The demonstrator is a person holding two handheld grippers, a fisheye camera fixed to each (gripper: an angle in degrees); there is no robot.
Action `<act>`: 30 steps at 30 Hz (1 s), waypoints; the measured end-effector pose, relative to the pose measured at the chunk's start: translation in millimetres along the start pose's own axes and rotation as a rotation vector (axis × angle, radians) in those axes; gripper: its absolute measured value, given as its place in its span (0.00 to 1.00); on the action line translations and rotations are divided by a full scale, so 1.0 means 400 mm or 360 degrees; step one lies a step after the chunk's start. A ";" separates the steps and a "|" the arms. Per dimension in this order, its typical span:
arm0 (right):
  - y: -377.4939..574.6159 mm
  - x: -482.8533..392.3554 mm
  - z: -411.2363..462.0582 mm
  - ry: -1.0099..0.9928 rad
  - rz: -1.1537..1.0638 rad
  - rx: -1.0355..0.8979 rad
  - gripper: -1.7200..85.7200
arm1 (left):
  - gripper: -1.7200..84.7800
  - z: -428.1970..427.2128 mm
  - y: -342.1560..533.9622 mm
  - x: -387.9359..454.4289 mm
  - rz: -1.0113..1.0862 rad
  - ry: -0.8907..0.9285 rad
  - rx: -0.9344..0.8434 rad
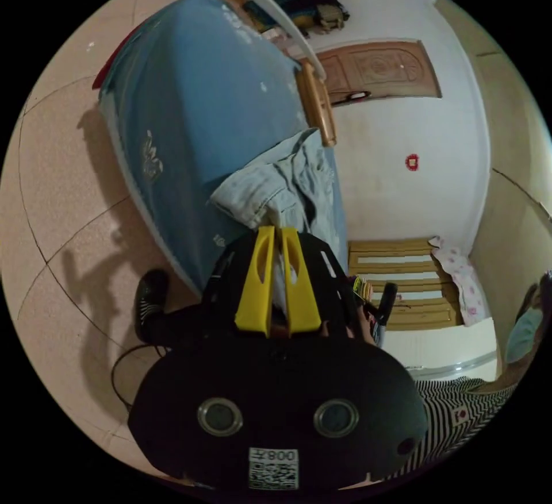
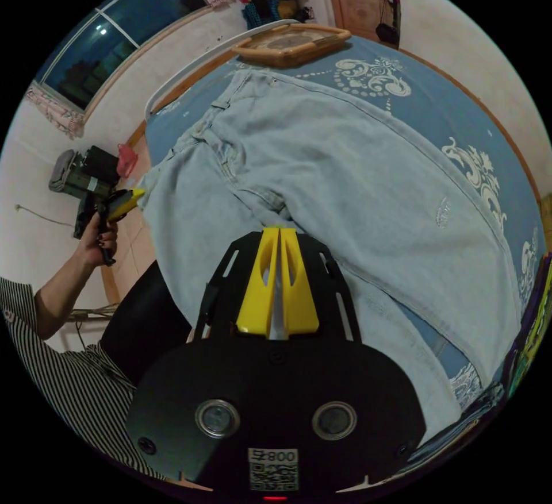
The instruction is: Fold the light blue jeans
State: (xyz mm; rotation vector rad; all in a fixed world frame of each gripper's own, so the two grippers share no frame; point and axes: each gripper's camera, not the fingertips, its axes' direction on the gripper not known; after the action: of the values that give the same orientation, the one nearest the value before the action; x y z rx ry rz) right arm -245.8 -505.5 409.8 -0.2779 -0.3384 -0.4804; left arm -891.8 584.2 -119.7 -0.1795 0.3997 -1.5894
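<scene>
Your left hand-held gripper (image 1: 278, 232): yellow jaws nearly together, pinched on pale denim. A strip of fabric shows between them, so both jaws press on the light blue jeans (image 1: 284, 188). In the left gripper view the cloth bunches up right at the jaw tips and drapes over the edge of the bed (image 1: 195, 96).

Your right hand-held gripper (image 2: 279, 234): jaws also close together, with a thin pale sliver of denim running down the gap. It is clamped on the jeans (image 2: 345, 182) at the near edge, by the crotch seam.

Jeans position, from the right gripper view: spread mostly flat on the blue bedsheet (image 2: 471, 142) with white scroll patterns. The waistband lies toward the far end near a wooden tray (image 2: 290, 44); the legs run toward the lower right of that view. One waist corner is pulled out past the side of the bed, where the left hand-held gripper (image 2: 133, 196) grips it. Your hand (image 2: 98, 242) is wrapped on that gripper's handle; a striped sleeve (image 2: 52, 349) sits below it.

Surroundings: tiled floor (image 1: 63, 182) beside the bed in the left gripper view, a wooden door (image 1: 379, 70) on the white wall, and a low wooden unit (image 1: 402, 291) further along that wall. A dark window (image 2: 115, 27) with pink curtain trim sits at the upper left of the right gripper view. A dark bag (image 2: 391, 27) hangs on a door at the top.
</scene>
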 end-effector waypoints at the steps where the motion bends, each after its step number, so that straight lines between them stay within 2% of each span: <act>1: -0.007 0.011 0.000 0.0029 0.0008 -0.0012 0.02 | 0.05 -0.016 -0.007 0.005 0.0032 0.0001 0.0005; 6: -0.036 0.062 0.031 0.0226 0.0076 -0.0130 0.02 | 0.05 -0.002 -0.023 -0.024 -0.0006 -0.0147 -0.0098; 10: -0.040 0.111 0.040 0.0232 0.0115 -0.0187 0.02 | 0.05 -0.005 -0.028 -0.039 -0.0055 -0.0087 -0.0076; 17: -0.041 0.179 0.005 0.0190 0.0174 -0.0097 0.02 | 0.03 -0.044 -0.038 0.065 0.0188 -0.0357 0.0033; 21: -0.064 0.226 0.002 0.0198 0.0197 -0.0113 0.02 | 0.03 -0.016 -0.052 0.135 0.0309 -0.0367 0.0041; 30: -0.087 0.284 -0.044 0.0087 0.0133 -0.0175 0.02 | 0.02 0.227 -0.120 0.376 0.0763 -0.0292 -0.0220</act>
State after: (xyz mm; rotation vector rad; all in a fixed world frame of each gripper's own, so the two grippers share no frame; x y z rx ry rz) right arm -163.8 -586.8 443.4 -0.3837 -0.2464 -0.4243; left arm -914.0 423.2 -37.7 -0.3083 0.3758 -1.0646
